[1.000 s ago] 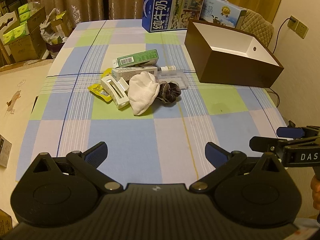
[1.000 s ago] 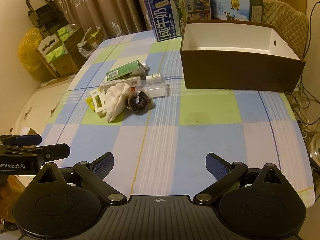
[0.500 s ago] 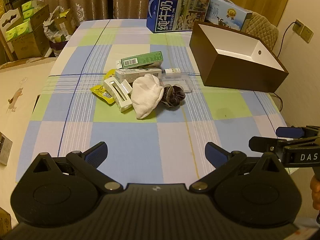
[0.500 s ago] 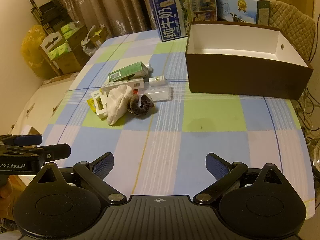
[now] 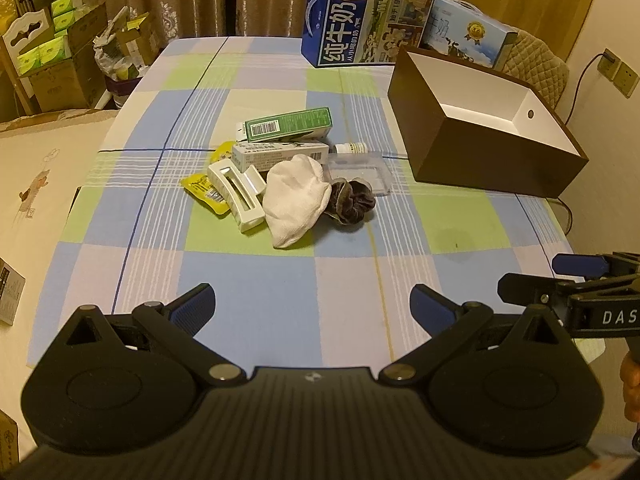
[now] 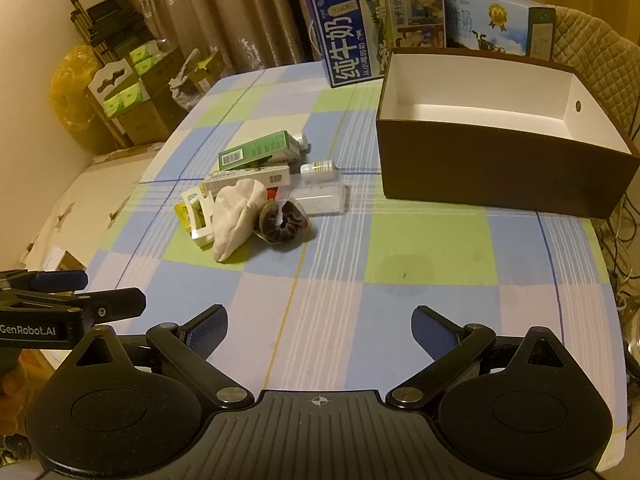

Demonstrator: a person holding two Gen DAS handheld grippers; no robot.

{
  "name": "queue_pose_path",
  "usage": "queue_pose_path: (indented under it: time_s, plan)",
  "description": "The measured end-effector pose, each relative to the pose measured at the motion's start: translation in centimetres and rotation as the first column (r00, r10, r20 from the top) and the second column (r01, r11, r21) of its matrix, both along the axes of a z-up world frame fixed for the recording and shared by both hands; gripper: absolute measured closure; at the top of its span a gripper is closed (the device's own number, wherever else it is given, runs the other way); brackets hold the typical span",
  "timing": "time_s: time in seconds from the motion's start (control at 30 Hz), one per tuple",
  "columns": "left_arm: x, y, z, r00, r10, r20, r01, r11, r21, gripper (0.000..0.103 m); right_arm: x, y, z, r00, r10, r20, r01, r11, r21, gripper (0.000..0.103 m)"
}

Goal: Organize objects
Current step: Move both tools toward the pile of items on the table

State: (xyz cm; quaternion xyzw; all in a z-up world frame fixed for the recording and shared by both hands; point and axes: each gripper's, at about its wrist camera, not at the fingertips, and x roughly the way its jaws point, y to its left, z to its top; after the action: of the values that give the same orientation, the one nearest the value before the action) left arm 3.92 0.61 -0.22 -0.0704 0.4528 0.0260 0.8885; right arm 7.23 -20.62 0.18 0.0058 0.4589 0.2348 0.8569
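A small heap lies mid-table: a green carton [image 5: 289, 124] [image 6: 258, 148], a white carton [image 5: 280, 154], a white hair claw [image 5: 236, 192] [image 6: 197, 212], a yellow sachet [image 5: 202, 190], a white cloth [image 5: 296, 196] [image 6: 236, 216], a dark scrunchie [image 5: 350, 200] [image 6: 284, 222], a small white bottle [image 5: 351, 148] [image 6: 318, 167] and a clear case [image 6: 322, 198]. An empty brown box with white inside [image 5: 484, 152] [image 6: 496, 168] stands to the right. My left gripper [image 5: 312, 306] and right gripper [image 6: 320, 328] both hang open near the front edge, well short of the heap.
Two blue milk cartons [image 5: 366, 20] [image 6: 496, 20] stand at the table's far edge behind the brown box. A padded chair [image 5: 540, 68] is at the far right. Cardboard boxes [image 5: 52, 64] and bags crowd the floor on the left. The checked tablecloth [image 5: 280, 264] covers the table.
Both grippers have drawn slightly nearer the table, so the heap and the box sit a little lower and larger in view. Nothing on the table has moved.
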Motion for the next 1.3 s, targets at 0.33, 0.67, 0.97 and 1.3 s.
queue_pose_path:
  time_s: [0.33,0.67,0.97,1.3]
  plan:
    - [2.0,-0.9,-0.2,1.0,0.02,-0.015,-0.02,1.0,-0.002,0.001,2.2,-0.9,-0.4,1.0,0.026,-0.014,-0.026,1.0,0.002,0.006]
    - [4.2,-2.1,-0.7,0.998,-0.044,-0.038,0.044,0.999,0.0,0.001,4.9,-1.9,-0.9,0.998,0.058,-0.036,-0.058,0.998,0.0,0.006]
    - [6.1,-2.5,-1.6,0.997,-0.01,-0.08,0.011,1.0,0.004,0.001,7.0,-3.0,-1.7,0.995,0.079,-0.059,-0.08,0.997,-0.008,0.006]
    - [7.2,-2.7,-2.9,0.997,0.031,-0.067,-0.03,0.999,0.015,0.001,9.5,-4.7,-2.9,0.989,0.128,-0.078,-0.128,0.992,0.0,0.006]
